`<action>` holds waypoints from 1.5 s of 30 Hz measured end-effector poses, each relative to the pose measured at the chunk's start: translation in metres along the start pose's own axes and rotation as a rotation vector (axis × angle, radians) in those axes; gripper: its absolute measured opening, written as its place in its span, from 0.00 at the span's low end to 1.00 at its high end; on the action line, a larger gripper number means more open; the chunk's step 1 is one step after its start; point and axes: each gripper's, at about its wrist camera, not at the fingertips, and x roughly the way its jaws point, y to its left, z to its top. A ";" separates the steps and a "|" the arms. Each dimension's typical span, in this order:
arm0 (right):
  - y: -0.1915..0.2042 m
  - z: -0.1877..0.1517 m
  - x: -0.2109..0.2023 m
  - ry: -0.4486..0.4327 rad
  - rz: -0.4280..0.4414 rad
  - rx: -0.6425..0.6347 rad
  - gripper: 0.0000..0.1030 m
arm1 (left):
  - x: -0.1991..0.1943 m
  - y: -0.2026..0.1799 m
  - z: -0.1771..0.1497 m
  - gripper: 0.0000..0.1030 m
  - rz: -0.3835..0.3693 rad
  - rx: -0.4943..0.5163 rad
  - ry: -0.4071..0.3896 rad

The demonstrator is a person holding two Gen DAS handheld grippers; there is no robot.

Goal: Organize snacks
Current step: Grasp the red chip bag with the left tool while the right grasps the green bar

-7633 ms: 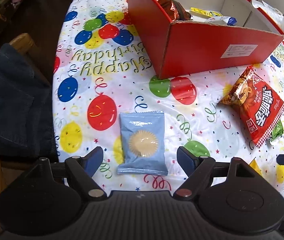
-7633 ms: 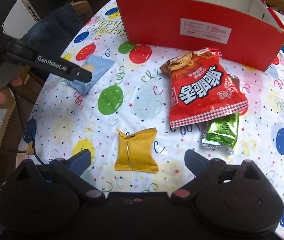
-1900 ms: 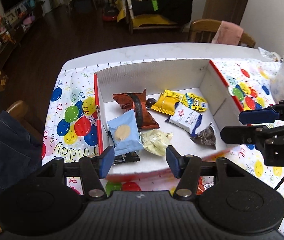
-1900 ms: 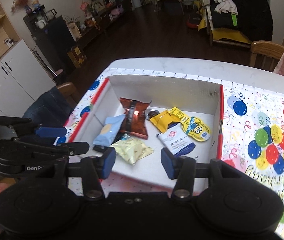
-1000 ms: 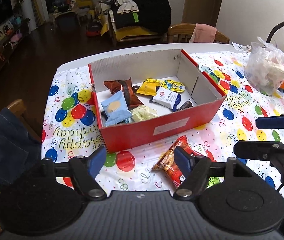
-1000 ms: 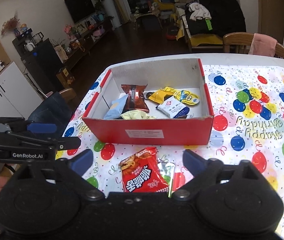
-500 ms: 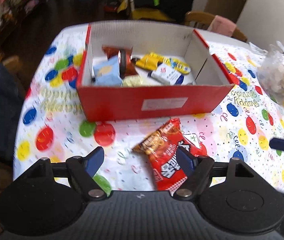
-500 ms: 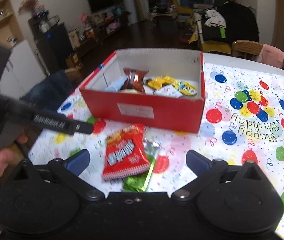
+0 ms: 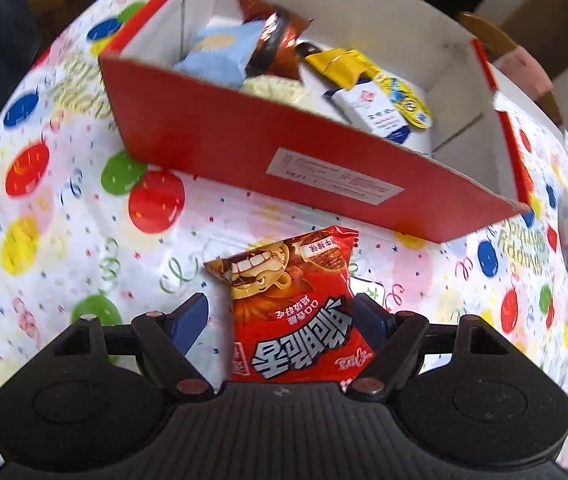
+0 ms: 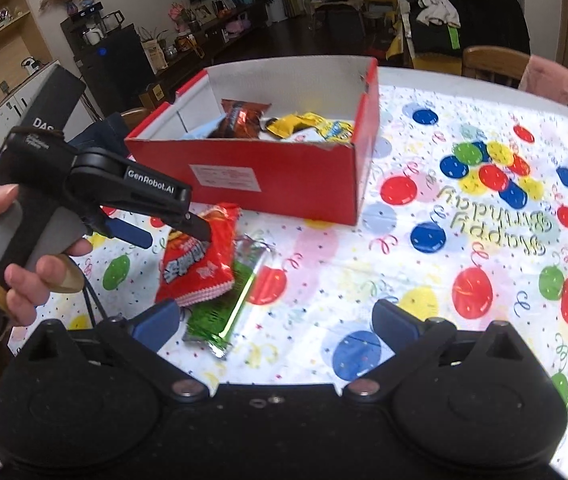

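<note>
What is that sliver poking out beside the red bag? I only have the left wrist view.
Observer: A green foil packet, one edge tucked under the red snack bag.
Operator: Is the right gripper holding anything?
Observer: No. The right gripper is open and empty above the tablecloth.
Operator: Is the left one touching the bag?
Observer: From the side, the left gripper has its jaws open either side of the bag's top end; I cannot tell about contact.

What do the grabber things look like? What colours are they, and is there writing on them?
Both are black plastic with blue fingers. The left gripper says "GenRobot.AI" in white on its arm, has a grey handle and a thin black cable hanging below. The right gripper has two round black humps, a ribbed middle and small silver screws.
</note>
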 end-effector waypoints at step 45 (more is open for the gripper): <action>0.051 0.009 0.094 0.197 -0.076 0.016 0.88 | -0.020 0.055 -0.009 0.67 0.033 0.092 -0.088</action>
